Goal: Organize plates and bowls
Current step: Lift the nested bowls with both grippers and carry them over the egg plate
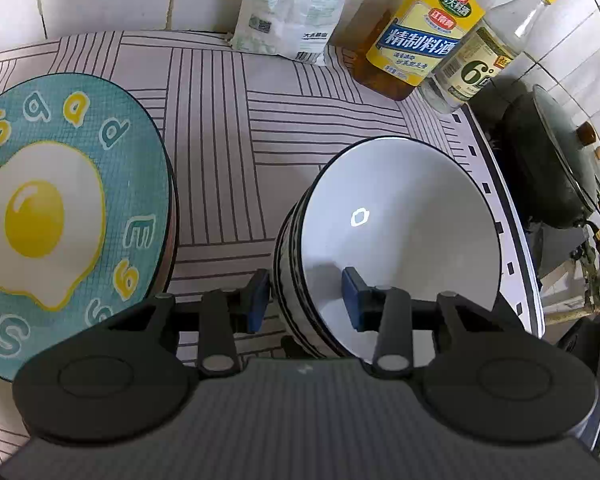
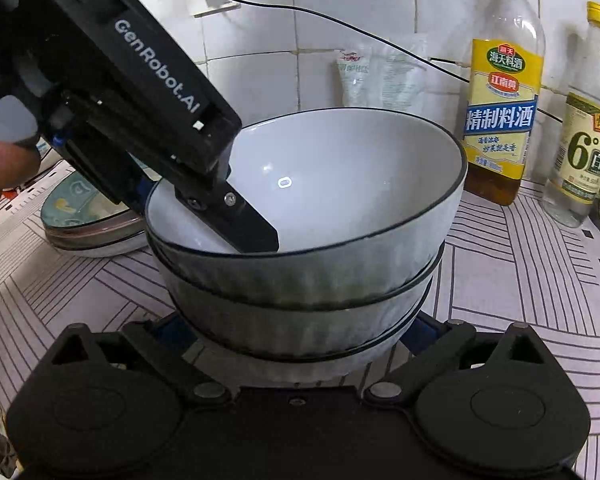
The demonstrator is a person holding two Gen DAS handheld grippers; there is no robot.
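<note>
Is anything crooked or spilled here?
Nothing is spilled or broken. The top bowl sits tilted in the stacked bowls, not fully nested; the left gripper straddles its rim, one finger inside. The egg plate looks fine.
</note>
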